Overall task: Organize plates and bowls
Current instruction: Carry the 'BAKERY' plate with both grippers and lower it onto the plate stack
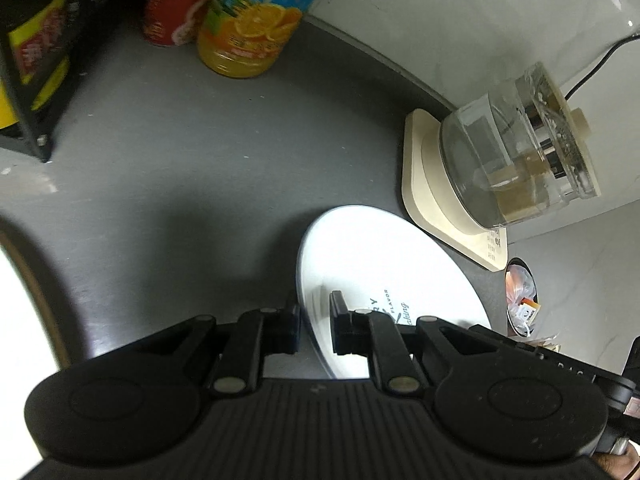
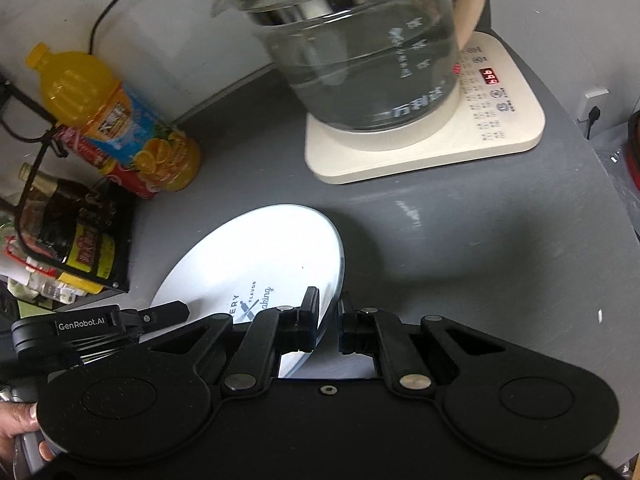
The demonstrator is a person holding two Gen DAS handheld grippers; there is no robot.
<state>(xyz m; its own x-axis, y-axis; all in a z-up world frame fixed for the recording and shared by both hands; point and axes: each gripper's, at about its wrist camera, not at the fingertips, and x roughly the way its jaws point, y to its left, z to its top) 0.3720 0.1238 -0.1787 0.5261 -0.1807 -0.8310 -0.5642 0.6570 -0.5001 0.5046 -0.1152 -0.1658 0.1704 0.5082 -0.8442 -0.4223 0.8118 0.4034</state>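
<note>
Left wrist view: a white plate (image 1: 384,276) is gripped at its rim by both grippers over a grey countertop (image 1: 200,168).

The left gripper (image 1: 315,320) is seen with its jaws closed on the plate's edge at about 7 o'clock of the plate; in the right wrist view the right gripper (image 2: 329,316) is clamped on the plate (image 2: 260,256) at its 5 o'clock edge. A glass kettle (image 2: 360,52) on a cream base (image 2: 500,132) is placed at 1 o'clock. An orange juice bottle (image 2: 116,116) is found at 10 o'clock, just beside a red can (image 1: 176,4).
</note>
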